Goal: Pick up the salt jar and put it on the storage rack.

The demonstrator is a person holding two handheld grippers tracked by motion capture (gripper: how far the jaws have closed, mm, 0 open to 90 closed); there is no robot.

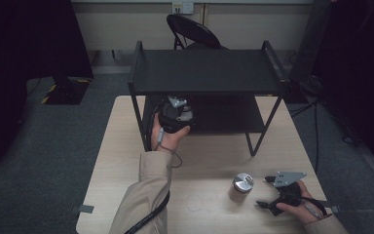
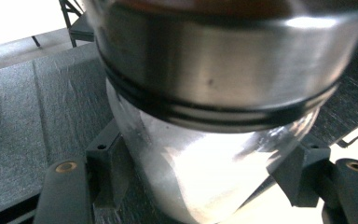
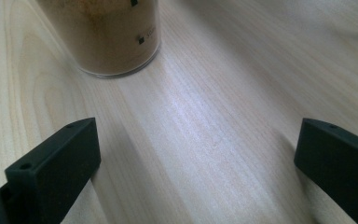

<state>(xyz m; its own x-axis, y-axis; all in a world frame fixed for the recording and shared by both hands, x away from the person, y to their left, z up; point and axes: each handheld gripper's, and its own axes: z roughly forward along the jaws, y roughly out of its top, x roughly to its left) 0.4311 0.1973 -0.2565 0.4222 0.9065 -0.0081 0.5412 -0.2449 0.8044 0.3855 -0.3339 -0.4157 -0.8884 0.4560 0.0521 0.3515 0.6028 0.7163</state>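
My left gripper (image 1: 177, 114) is at the front left of a black two-tier rack (image 1: 204, 73), level with its lower shelf (image 1: 233, 117). In the left gripper view, my left gripper (image 2: 205, 172) is shut on a shiny silver jar (image 2: 214, 93) with a wide metal lid band, held just over the dark shelf surface (image 2: 28, 116). A second jar (image 1: 242, 185) with a silver lid stands on the table at the front right. Its brown powder shows in the right gripper view, where the jar (image 3: 107, 37) lies ahead and to the left. My right gripper (image 1: 263, 191) (image 3: 196, 154) rests open just right of it, with nothing between the jaws.
The light wooden table (image 1: 204, 161) carries the rack at its far half. A black folding chair (image 1: 192, 30) stands behind the rack. Grey carpet surrounds the table, with dark equipment and cables (image 1: 316, 112) at the right.
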